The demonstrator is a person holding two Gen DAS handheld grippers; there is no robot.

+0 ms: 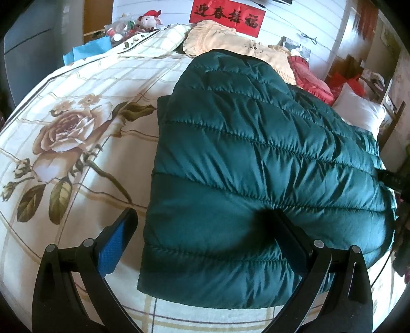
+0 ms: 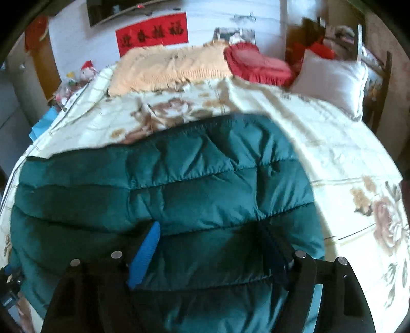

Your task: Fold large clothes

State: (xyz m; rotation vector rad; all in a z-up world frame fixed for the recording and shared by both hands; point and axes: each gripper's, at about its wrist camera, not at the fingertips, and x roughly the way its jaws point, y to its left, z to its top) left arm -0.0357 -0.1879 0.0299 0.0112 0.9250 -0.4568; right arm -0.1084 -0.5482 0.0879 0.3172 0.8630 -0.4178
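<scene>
A dark green quilted puffer jacket (image 1: pixel 256 153) lies folded on a floral bedspread (image 1: pixel 77 107). In the left wrist view my left gripper (image 1: pixel 202 212) stands open and wide. Its blue-padded left finger (image 1: pixel 118 243) is over the sheet beside the jacket's left edge. The other finger rests on the padded fabric. In the blurred right wrist view the jacket (image 2: pixel 179 184) fills the lower half. My right gripper (image 2: pixel 210 225) is spread over it, with the blue pad (image 2: pixel 146 251) and the dark finger both against the fabric. The cloth between them looks flat, not bunched.
At the head of the bed lie a beige fringed cover (image 2: pixel 166 69), a red cushion (image 2: pixel 256 64) and a white pillow (image 2: pixel 330 76). A red banner (image 1: pixel 228 15) hangs on the wall. Toys (image 1: pixel 150 19) and a blue box (image 1: pixel 87 50) sit at the far left. Bare bedspread (image 2: pixel 333 158) extends right.
</scene>
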